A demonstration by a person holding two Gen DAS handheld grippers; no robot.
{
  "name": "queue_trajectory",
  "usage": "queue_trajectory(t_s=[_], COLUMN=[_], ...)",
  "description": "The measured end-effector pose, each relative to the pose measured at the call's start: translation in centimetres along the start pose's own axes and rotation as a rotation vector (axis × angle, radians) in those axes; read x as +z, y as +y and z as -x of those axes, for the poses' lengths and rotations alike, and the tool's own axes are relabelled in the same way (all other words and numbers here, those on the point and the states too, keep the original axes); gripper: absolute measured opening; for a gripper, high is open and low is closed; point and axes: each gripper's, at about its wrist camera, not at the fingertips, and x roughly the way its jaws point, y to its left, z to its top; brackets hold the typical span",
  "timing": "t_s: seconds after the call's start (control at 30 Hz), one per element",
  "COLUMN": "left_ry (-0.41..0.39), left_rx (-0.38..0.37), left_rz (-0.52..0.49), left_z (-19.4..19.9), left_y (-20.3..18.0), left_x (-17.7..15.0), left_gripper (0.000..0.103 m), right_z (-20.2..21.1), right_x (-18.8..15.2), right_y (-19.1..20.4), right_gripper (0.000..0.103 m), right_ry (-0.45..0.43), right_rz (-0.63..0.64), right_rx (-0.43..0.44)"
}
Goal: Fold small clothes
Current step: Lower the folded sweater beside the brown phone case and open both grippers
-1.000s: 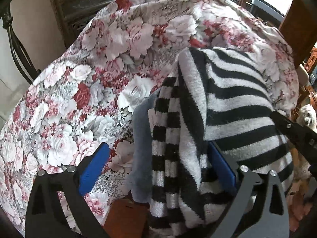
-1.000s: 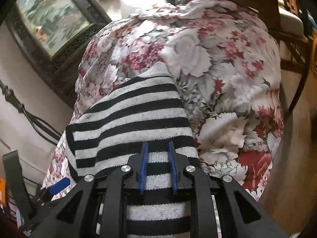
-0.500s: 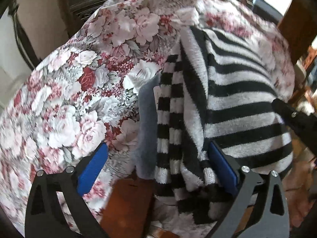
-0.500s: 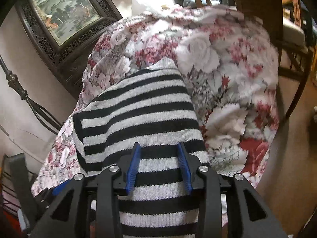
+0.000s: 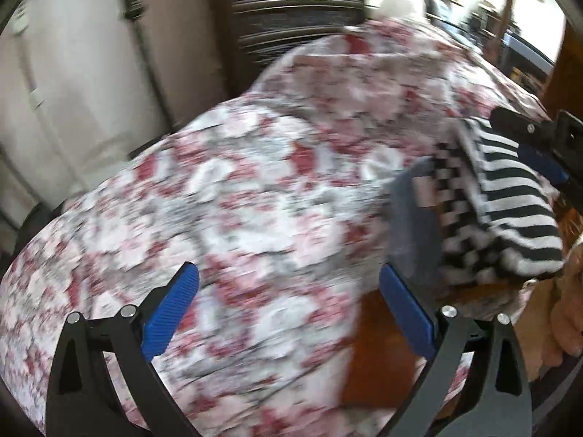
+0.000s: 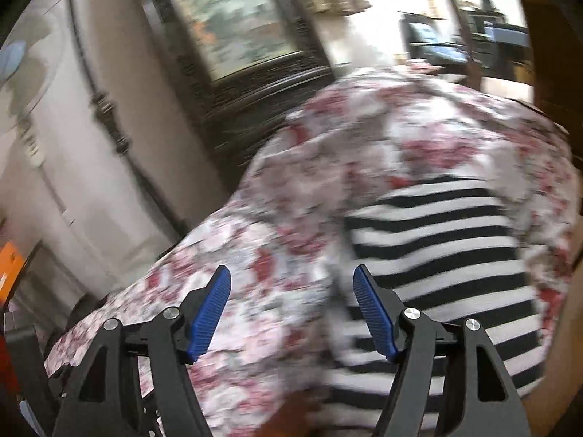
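The black-and-white striped knit garment [image 6: 437, 255] lies folded on the flowered cloth [image 6: 400, 127], to the right of my right gripper [image 6: 291, 276]. That gripper's jaws are opening and only flowered cloth shows between them; the garment's edge runs just behind the right finger. In the left wrist view the striped garment [image 5: 517, 218] sits at the far right with a grey garment [image 5: 415, 218] beside it. My left gripper [image 5: 288, 273] stands wide open over the flowered cloth [image 5: 237, 200], holding nothing. Both views are blurred.
A dark carved frame with a painting [image 6: 237, 18] leans against the pale wall behind the table. Bare brown wood [image 5: 379, 357] shows at the near edge. A person's hand [image 5: 568, 309] is at the lower right. Wooden furniture [image 5: 568, 54] stands at the right.
The right gripper has let go of the striped garment and opened. Both grippers have swung left and up, so the garment now sits off to the right. The left stays open.
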Motion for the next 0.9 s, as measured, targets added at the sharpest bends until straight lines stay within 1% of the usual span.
queue_trajectory(t_s=[0.17, 0.37, 0.5, 0.53, 0.6, 0.63, 0.67, 0.73, 0.77, 0.8, 0.83, 0.87, 0.9], left_ry=[-0.016, -0.042, -0.046, -0.044, -0.039, -0.035, -0.035, -0.059, -0.072, -0.086, -0.101, -0.124, -0.137], left_rx=[0.082, 0.165, 0.211, 0.221, 0.232, 0.239, 0.237, 0.196, 0.174, 0.154, 0.143, 0.117, 0.09], left_rz=[0.08, 0.189, 0.253, 0.28, 0.315, 0.328, 0.337, 0.322, 0.3, 0.265, 0.197, 0.135, 0.095], left_z=[2.6, 6.0, 7.1, 7.4, 7.6, 7.7, 8.0, 8.6, 8.8, 8.9, 9.1, 9.3, 9.5], left_y=[7.3, 15.2, 19.3, 20.7, 22.1, 22.5, 22.6, 21.5, 20.3, 18.6, 15.9, 13.0, 10.8], left_x=[-2.5, -6.1, -8.3, -9.2, -10.2, -10.6, -10.7, -10.0, -9.4, -8.6, -7.4, -6.4, -5.7], left_gripper=[0.097, 0.097, 0.097, 0.097, 0.097, 0.097, 0.097, 0.097, 0.097, 0.097, 0.097, 0.097, 0.097], right_z=[-1.1, -1.9, -1.6, -1.4, -0.8, -0.2, 0.8, 2.4, 3.7, 4.6, 5.1, 5.7, 6.6], right_x=[-2.0, -5.7, -8.4, -9.0, -10.3, -10.9, -11.2, -11.2, -10.8, -10.1, -9.3, -8.4, -7.2], right_y=[9.0, 19.4, 25.0, 26.1, 28.1, 28.7, 28.8, 27.4, 25.7, 23.6, 21.6, 19.1, 15.7], right_gripper=[0.071, 0.071, 0.071, 0.071, 0.072, 0.072, 0.076, 0.08, 0.084, 0.085, 0.09, 0.092, 0.092], right_ry=[0.041, 0.099, 0.118, 0.121, 0.125, 0.114, 0.091, 0.045, 0.01, -0.013, -0.019, -0.02, -0.023], right_rz=[0.109, 0.239, 0.336, 0.36, 0.427, 0.466, 0.503, 0.545, 0.554, 0.531, 0.495, 0.445, 0.367], right_rx=[0.103, 0.218, 0.272, 0.281, 0.305, 0.308, 0.3, 0.263, 0.218, 0.176, 0.147, 0.11, 0.054])
